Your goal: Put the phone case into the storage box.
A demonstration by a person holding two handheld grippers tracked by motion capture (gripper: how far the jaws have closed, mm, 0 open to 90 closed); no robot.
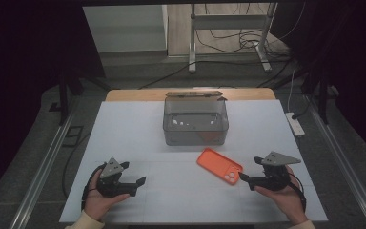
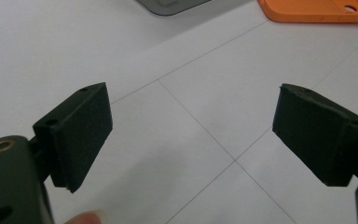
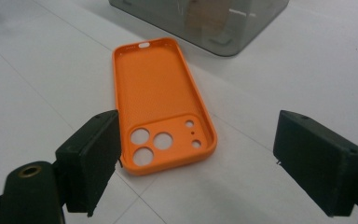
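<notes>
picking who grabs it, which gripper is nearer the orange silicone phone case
Right. The right gripper sits just beside the orange silicone phone case, jaws open toward it; the left gripper is well off to its left.

Dim room; grey floor [image 1: 138,71], cables [image 1: 228,43], metal stand [image 1: 228,28] behind table [image 1: 124,129].

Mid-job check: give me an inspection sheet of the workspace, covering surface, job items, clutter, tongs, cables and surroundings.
Surface: white table, seams between panels, bare wood edge at the far side.
Job's things: orange phone case lying inside-up, camera holes toward the right tongs; grey see-through box beyond it, lid open.
Clutter: nothing seen.
Tongs: left tongs open, over bare table; right tongs open, just short of the case, not touching.
Cables: black cables on the floor beyond the table; a white power strip by the right edge.
Surroundings: metal stand legs behind, dark curtains either side.
</notes>
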